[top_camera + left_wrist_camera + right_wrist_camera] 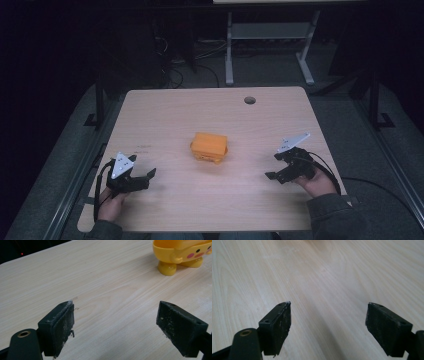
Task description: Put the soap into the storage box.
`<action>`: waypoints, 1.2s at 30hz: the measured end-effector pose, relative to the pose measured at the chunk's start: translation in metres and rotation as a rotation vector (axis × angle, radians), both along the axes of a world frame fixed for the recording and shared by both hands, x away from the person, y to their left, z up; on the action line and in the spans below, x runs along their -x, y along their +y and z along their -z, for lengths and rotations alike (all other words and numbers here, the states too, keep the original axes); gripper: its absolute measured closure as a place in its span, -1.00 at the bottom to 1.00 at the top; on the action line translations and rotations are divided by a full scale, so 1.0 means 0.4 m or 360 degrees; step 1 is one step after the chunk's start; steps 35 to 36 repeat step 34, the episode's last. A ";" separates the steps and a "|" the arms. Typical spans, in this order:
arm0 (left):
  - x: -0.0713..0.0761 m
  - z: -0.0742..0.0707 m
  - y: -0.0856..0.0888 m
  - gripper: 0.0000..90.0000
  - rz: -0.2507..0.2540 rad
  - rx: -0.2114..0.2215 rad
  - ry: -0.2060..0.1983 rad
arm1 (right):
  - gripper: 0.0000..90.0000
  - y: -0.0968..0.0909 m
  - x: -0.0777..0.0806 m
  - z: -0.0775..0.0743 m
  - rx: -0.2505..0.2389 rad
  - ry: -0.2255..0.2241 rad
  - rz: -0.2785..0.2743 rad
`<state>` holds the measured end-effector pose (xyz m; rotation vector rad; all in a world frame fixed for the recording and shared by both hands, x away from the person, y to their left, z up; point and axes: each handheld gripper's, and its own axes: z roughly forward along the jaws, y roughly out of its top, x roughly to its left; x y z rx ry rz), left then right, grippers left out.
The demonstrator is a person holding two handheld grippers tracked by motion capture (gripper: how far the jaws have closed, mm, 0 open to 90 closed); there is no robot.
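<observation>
A yellow-orange toy container (208,147) stands near the middle of the wooden table (165,115). In the left gripper view it is a yellow duck-faced box (180,255) with small feet and pink cheeks, at the top right, well ahead of the jaws. My left gripper (143,167) rests low at the table's front left, open, with bare wood between its jaws (116,307). At the front right my right gripper (273,166) is also open, and its own view has bare table between the jaws (328,303). Both grippers are apart from the toy.
A round cable hole (249,100) is near the table's far edge. Beyond the table stand the white legs of another desk (229,50), with cables on the dark floor. Black cables trail from both grippers toward the person's hands.
</observation>
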<state>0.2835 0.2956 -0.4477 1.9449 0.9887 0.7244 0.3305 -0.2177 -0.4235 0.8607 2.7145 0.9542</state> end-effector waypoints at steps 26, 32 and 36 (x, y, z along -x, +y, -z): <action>0.002 -0.001 -0.001 -0.69 0.0008 0.0007 -0.0006 | -0.54 -0.081 0.087 0.060 -0.0020 -0.0041 0.0110; 0.002 -0.001 -0.002 -0.69 0.0008 0.0008 -0.0005 | -0.54 -0.089 0.115 0.064 -0.0041 -0.0091 0.0148; 0.004 -0.001 -0.003 -0.69 0.0008 0.0016 -0.0005 | -0.54 -0.099 0.132 0.064 -0.0083 -0.0125 0.0190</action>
